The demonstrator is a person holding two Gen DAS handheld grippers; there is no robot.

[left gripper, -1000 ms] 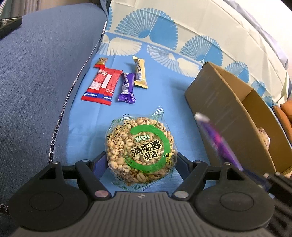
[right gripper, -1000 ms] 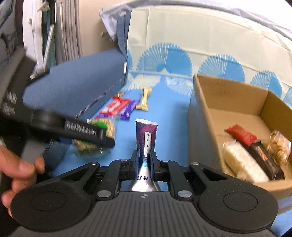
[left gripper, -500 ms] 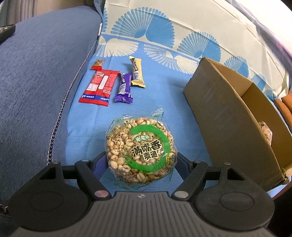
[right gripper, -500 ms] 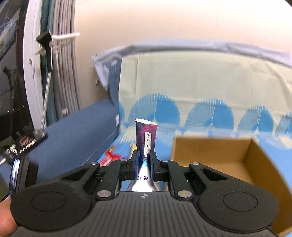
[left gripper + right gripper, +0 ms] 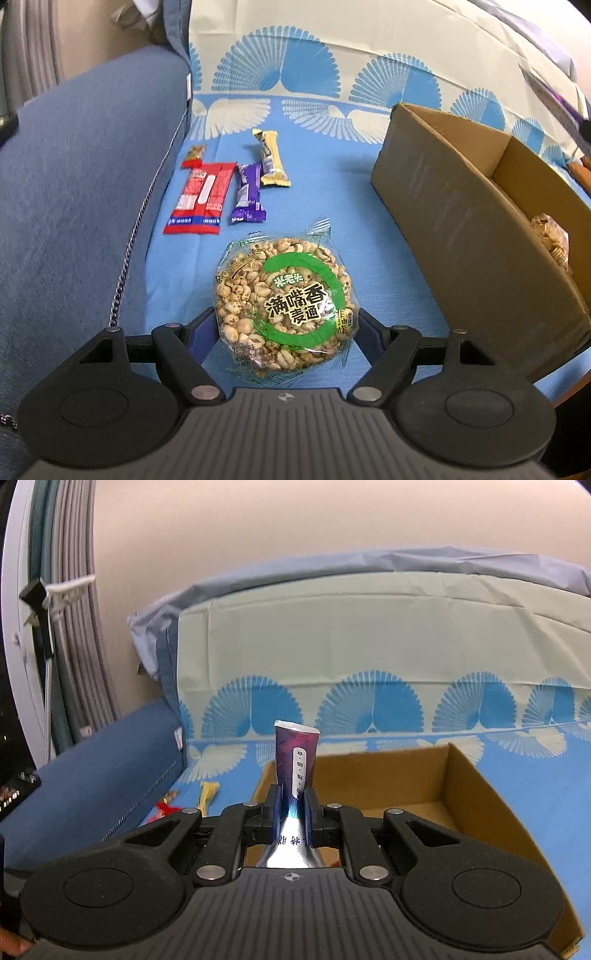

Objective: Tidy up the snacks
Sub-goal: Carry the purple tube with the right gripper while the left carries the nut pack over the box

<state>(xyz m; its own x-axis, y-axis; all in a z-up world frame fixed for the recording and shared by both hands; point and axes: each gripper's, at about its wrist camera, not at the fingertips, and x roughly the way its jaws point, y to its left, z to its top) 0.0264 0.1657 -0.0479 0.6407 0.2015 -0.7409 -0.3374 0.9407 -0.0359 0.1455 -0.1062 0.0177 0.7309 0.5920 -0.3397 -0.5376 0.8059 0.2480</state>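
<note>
My left gripper (image 5: 286, 325) is shut on a round clear pack of puffed grain with a green ring label (image 5: 286, 304), held just above the blue sheet. My right gripper (image 5: 293, 810) is shut on a purple snack packet (image 5: 297, 762) that stands upright between its fingers, above the near end of the open cardboard box (image 5: 461, 786). The box also shows in the left wrist view (image 5: 461, 221), to the right of the grain pack, with a clear snack pack (image 5: 550, 236) inside it.
On the sheet beyond the grain pack lie a red packet (image 5: 201, 197), a small red-brown sweet (image 5: 194, 155), a purple bar (image 5: 249, 192) and a yellow bar (image 5: 271, 158). A blue sofa arm (image 5: 74, 184) rises on the left. A patterned backrest (image 5: 369, 657) stands behind.
My right gripper has risen with the purple packet and moved over the box. The left gripper still holds the grain pack and has lifted slightly.
</note>
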